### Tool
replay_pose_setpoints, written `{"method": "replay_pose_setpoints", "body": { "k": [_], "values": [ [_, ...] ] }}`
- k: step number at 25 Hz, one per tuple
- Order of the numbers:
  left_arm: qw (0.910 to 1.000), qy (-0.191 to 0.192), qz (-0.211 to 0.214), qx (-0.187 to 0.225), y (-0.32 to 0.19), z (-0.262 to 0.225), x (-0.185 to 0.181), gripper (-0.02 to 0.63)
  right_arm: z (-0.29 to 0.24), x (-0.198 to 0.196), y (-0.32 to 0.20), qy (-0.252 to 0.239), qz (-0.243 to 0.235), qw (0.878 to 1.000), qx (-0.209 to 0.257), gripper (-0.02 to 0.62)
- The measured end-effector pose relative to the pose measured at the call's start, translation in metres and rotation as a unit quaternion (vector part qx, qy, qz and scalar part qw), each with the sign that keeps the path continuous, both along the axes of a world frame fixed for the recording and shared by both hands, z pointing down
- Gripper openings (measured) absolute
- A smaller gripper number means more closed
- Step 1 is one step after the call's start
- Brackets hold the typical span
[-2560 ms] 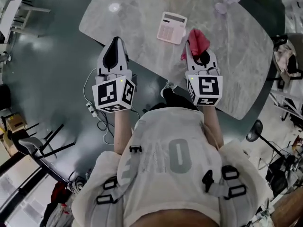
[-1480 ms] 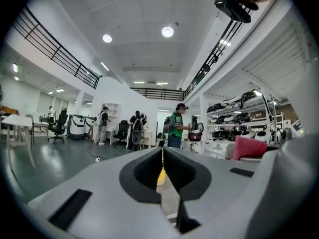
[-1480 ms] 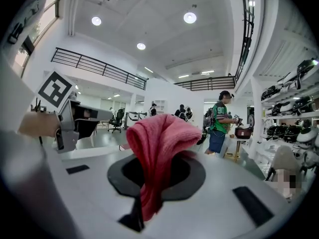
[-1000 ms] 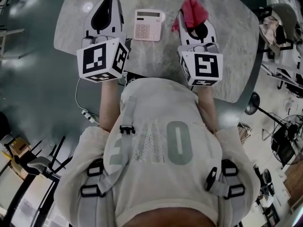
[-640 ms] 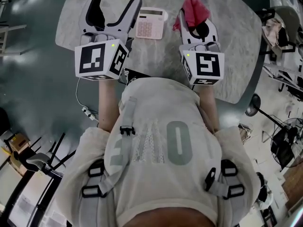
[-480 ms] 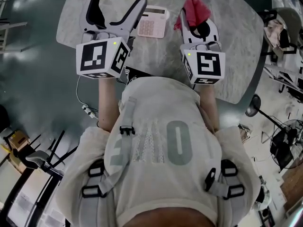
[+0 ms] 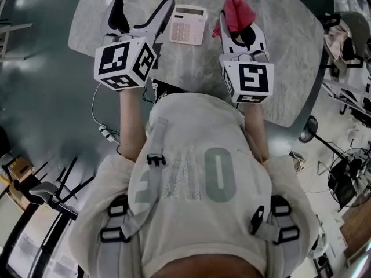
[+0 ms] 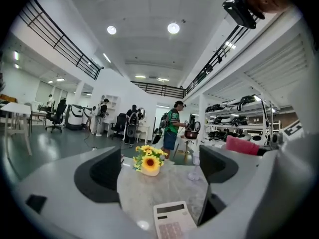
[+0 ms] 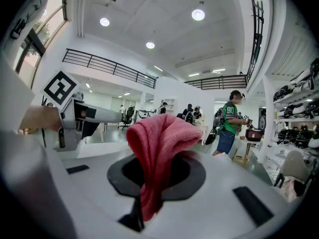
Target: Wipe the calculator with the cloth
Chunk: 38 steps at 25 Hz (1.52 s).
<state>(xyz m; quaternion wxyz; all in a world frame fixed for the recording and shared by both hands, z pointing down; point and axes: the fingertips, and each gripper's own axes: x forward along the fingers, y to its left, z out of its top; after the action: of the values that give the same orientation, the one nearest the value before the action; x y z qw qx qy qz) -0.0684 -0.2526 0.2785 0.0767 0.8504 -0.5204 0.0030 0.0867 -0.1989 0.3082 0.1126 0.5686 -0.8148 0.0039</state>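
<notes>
Now left hand-held gripper (image 7: pixel 144 2), jaws just opened, empty, beside calculator's (image 7: pixel 188 25) left edge; right hand-held gripper (image 7: pixel 233 21) clamps cloth (image 7: pixel 236 7).

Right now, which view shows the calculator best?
Head view: the whole calculator shows from above, keys and display. Left gripper view cuts it off at the bottom edge; right gripper view misses it.

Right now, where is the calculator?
In the head view the calculator lies on the table, left of the cloth in the right gripper and just right of the left gripper, whose empty jaws have just opened.
</notes>
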Motion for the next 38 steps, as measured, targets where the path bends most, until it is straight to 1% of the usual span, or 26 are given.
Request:
{"method": "replay_pose_setpoints", "body": {
  "k": [2, 6, 9, 11, 15, 18, 20, 24, 28, 31, 33, 38],
  "values": [
    [0.9998, -0.005, 0.000, -0.017, 0.000, 0.017, 0.000, 0.479, 0.003, -0.001, 0.001, 0.002, -0.002, 1.000, -0.005, 0.057],
    [0.9982, -0.031, 0.004, -0.051, 0.000, 0.053, 0.002, 0.479, 0.007, -0.005, 0.000, 0.009, -0.012, 1.000, -0.012, 0.058],
    [0.9950, -0.034, 0.003, -0.093, 0.000, 0.090, -0.001, 0.479, 0.011, -0.010, 0.001, 0.013, -0.017, 1.000, -0.018, 0.058],
    [0.9910, -0.034, 0.000, -0.129, 0.000, 0.118, -0.004, 0.479, 0.014, -0.014, 0.001, 0.015, -0.018, 0.999, -0.023, 0.058],
    [0.9795, -0.042, -0.007, -0.197, 0.002, 0.171, -0.013, 0.479, 0.022, -0.020, 0.001, 0.024, -0.025, 0.999, -0.033, 0.058],
    [0.9708, -0.064, -0.008, -0.231, 0.006, 0.201, -0.017, 0.479, 0.027, -0.024, 0.001, 0.028, -0.030, 0.998, -0.040, 0.058],
    [0.9647, -0.069, -0.009, -0.254, 0.008, 0.221, -0.019, 0.479, 0.029, -0.026, 0.001, 0.030, -0.033, 0.998, -0.044, 0.058],
    [0.9520, -0.084, -0.026, -0.293, 0.013, 0.254, -0.031, 0.477, 0.033, -0.032, 0.001, 0.037, -0.043, 0.997, -0.049, 0.058],
    [0.9394, -0.081, -0.025, -0.332, 0.017, 0.277, -0.032, 0.477, 0.037, -0.031, 0.000, 0.047, -0.047, 0.996, -0.052, 0.058],
    [0.9291, -0.103, -0.024, -0.355, 0.020, 0.289, -0.033, 0.477, 0.040, -0.030, 0.000, 0.046, -0.046, 0.996, -0.059, 0.058],
    [0.9242, -0.117, -0.026, -0.363, 0.021, 0.293, -0.033, 0.477, 0.041, -0.028, 0.000, 0.045, -0.045, 0.996, -0.061, 0.058],
    [0.9127, -0.127, -0.021, -0.388, 0.020, 0.294, -0.032, 0.479, 0.046, -0.023, 0.001, 0.047, -0.040, 0.996, -0.066, 0.058]
  ]
}}
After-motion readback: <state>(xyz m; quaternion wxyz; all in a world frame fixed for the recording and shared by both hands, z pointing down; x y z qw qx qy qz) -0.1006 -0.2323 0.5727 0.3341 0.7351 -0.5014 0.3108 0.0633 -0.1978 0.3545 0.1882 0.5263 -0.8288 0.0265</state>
